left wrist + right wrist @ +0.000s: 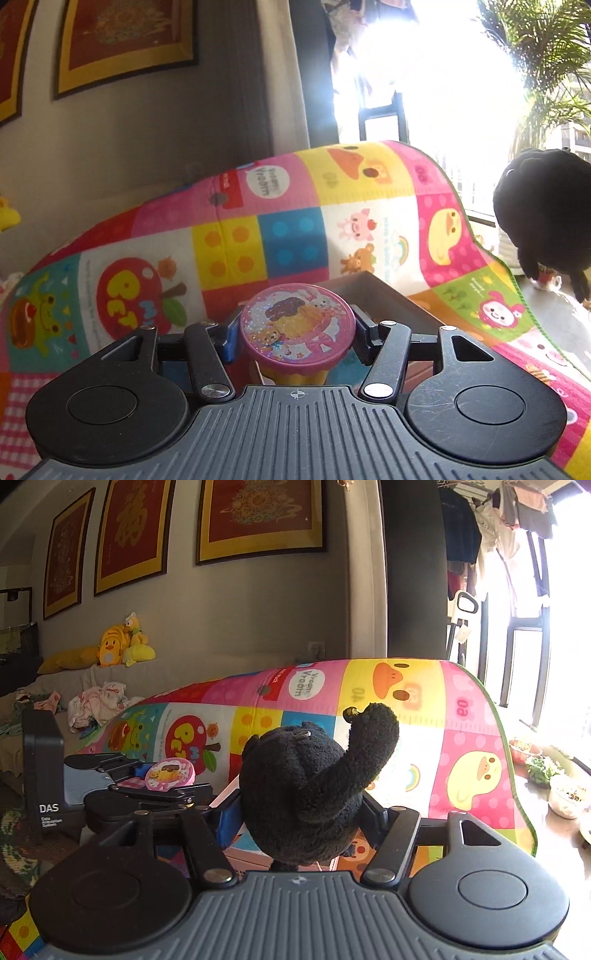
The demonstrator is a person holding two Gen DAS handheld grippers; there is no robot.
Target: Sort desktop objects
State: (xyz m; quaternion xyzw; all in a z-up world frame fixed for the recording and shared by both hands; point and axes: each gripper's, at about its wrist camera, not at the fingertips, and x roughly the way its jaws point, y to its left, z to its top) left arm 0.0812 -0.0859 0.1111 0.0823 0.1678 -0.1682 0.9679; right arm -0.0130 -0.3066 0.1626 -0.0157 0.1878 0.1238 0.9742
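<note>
A small tub (297, 325) with a pink glittery cartoon lid and a yellow body sits between the pads of my left gripper (297, 334), which is shut on it and holds it in the air. The right wrist view shows the same tub (170, 773) in the left gripper (162, 788) at the left. My right gripper (301, 819) is shut on a black plush toy (306, 775), whose one limb sticks up to the right. That plush (546, 214) also hangs at the right edge of the left wrist view.
A colourful play mat (295, 221) curves up behind both grippers. A grey box (391, 299) lies just beyond the tub. A sofa with yellow plush toys (118, 642) and clothes stands at the left wall. Potted plants (543, 768) line the bright window.
</note>
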